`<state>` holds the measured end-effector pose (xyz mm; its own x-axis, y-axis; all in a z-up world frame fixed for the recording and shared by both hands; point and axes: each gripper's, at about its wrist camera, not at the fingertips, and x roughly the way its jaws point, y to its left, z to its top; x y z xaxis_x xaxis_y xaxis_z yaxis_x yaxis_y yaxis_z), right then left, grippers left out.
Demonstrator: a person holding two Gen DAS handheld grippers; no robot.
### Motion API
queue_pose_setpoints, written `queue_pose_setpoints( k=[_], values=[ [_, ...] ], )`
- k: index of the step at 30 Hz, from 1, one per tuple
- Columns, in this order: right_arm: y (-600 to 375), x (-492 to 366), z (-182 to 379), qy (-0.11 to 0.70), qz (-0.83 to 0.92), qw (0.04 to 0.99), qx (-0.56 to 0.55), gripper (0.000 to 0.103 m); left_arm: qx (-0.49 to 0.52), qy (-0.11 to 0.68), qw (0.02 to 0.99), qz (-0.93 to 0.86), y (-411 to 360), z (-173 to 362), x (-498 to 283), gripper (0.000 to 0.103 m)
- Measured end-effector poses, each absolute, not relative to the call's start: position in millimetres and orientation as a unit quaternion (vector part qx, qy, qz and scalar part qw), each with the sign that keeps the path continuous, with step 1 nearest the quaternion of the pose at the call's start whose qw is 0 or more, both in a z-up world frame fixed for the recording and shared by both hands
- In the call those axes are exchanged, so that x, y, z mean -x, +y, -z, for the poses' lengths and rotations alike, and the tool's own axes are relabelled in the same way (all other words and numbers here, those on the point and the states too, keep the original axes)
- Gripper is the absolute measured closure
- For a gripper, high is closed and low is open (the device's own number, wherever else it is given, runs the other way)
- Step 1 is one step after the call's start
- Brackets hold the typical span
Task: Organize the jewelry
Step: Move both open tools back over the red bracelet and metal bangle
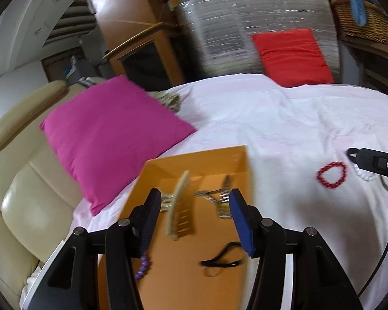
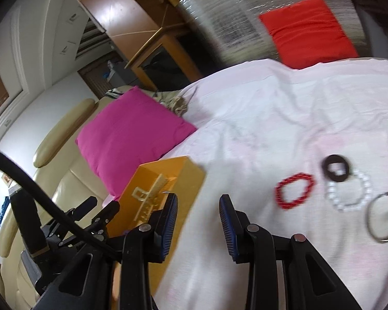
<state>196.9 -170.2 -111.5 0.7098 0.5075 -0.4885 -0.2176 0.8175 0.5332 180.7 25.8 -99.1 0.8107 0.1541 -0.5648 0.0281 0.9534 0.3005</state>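
An open orange box (image 1: 214, 245) lies on the white sheet; it also shows in the right wrist view (image 2: 191, 178). In it lie a cream comb clip (image 1: 181, 206), silver pieces (image 1: 219, 201), a purple bead string (image 1: 143, 266) and a black band (image 1: 219, 258). My left gripper (image 1: 194, 217) is open and empty, just above the box. My right gripper (image 2: 198, 219) is open and empty over the sheet beside the box. On the sheet to its right lie a red bead bracelet (image 2: 293, 190), a dark ring (image 2: 336, 168), a white bead bracelet (image 2: 349, 193) and a metal bangle (image 2: 382, 217).
A magenta cushion (image 1: 111, 131) lies left of the box, partly on a cream leather sofa (image 1: 20, 193). A red cushion (image 1: 292, 56) leans at the far edge against a foil-wrapped block (image 1: 245, 31). A wicker basket (image 1: 364, 18) stands far right.
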Motion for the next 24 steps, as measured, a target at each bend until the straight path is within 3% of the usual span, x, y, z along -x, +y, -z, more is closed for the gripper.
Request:
queue_pose_setpoints(
  k=[24],
  values=[
    [-293.0, -169.4, 119.8, 0.331, -0.115, 0.907, -0.232, 0.067, -0.203, 0.299, 0.931, 0.046, -95.9, 109.0, -178.3, 0.047]
  ],
)
